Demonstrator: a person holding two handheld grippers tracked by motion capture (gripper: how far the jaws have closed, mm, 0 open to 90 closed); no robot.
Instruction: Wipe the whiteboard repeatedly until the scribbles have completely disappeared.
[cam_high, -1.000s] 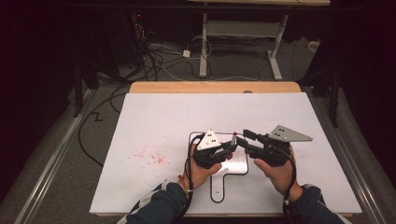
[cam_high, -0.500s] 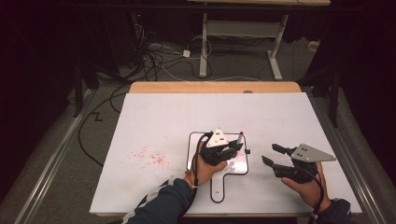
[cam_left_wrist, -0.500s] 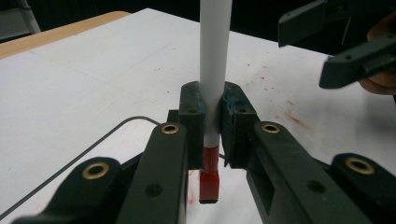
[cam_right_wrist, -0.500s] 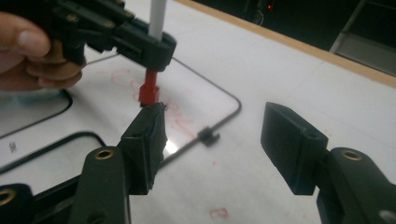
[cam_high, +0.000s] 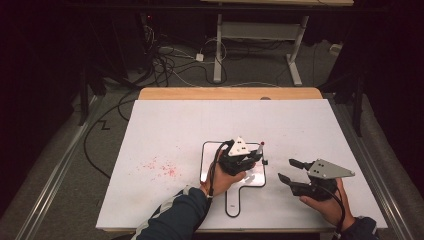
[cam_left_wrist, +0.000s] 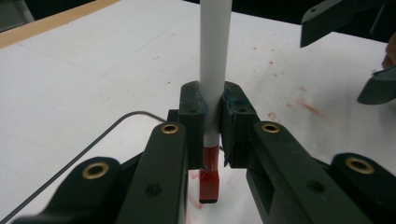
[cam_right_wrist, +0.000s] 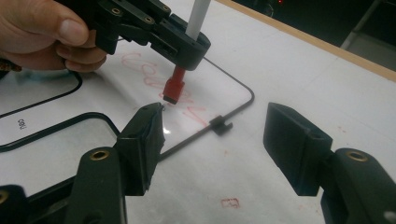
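High view: left gripper (cam_high: 252, 159) sits over the small whiteboard (cam_high: 209, 150), a black-rimmed white panel w/ a handle tab pointing toward the person, lying flat on the big white table (cam_high: 165, 125). It pinches a white marker (cam_high: 260, 148) w/ red tip; jaws pressed tight on the barrel.

Left gripper view: marker (cam_left_wrist: 214, 60) clamped between the pads, long axis roughly upright, red tip (cam_left_wrist: 209, 179) pointing down at the board, barrel rising out the top of frame.

Right gripper view: red tip (cam_right_wrist: 173, 88) hangs just above the board surface (cam_right_wrist: 93, 100), over or right at faint red scribbles (cam_right_wrist: 154, 70). Can't tell if it touches; looks like a slight gap. Board's rim (cam_right_wrist: 250, 93) and a small clip (cam_right_wrist: 220, 124) on it lie between the tip and this gripper.

Right gripper (cam_high: 288, 170) is well apart to the right, off the board, jaws spread wide, holding nothing; its fingers (cam_right_wrist: 144, 140) frame the marker tip from the side.

Key relation: tip is straight below the left claw, axis near vertical, so the next stroke is, I'd judge, a short drop plus sideways drag. Left hand is the near one, already on it; right prob. just standing by.

Containers: none here. Red smudges (cam_high: 160, 167) on the table left of the board.
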